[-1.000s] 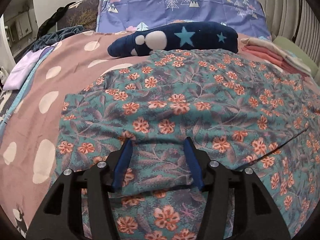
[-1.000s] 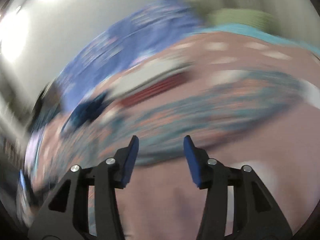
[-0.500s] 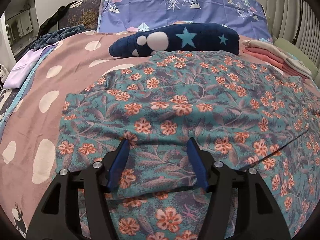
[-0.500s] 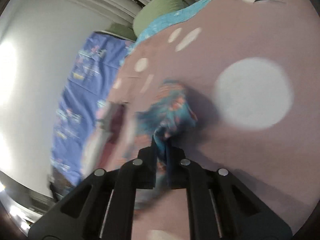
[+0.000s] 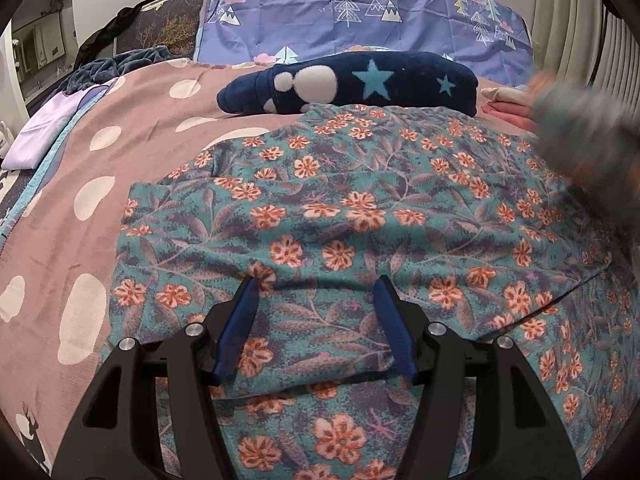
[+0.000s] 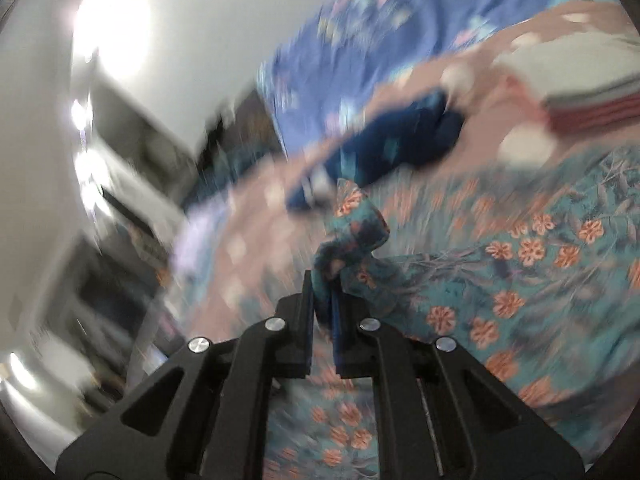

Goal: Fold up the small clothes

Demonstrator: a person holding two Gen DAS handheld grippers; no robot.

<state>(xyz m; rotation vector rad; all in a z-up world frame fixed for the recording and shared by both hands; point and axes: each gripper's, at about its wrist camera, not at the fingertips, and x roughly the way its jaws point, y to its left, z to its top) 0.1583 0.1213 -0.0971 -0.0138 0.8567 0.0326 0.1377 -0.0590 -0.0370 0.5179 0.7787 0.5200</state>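
Left wrist view looks along the left gripper [image 5: 315,312], whose blue-padded fingers [image 5: 236,328] are spread wide apart and hold nothing, hovering low over the near part of the floral garment [image 5: 360,216]. That garment, teal with orange flowers, lies spread across the pink bedspread [image 5: 60,208] with its white dots, and a folded-over flap of it sits between the open fingers. Beyond the garment, touching or just behind its far edge, lies a navy plush blanket [image 5: 360,84] with pale blue stars, and behind that a purple pillowcase [image 5: 360,12] printed with trees stands against the headboard. At the right edge, a blurred bunch of the same floral cloth is raised above the bed, with a stack of folded clothes [image 5: 504,104] partly hidden behind it. Right wrist view is motion-blurred, yet the right gripper [image 6: 325,300] is plainly clenched on a corner of the floral garment [image 6: 520,280], the bunched cloth standing up out of its closed fingers while the rest trails down to the bed.
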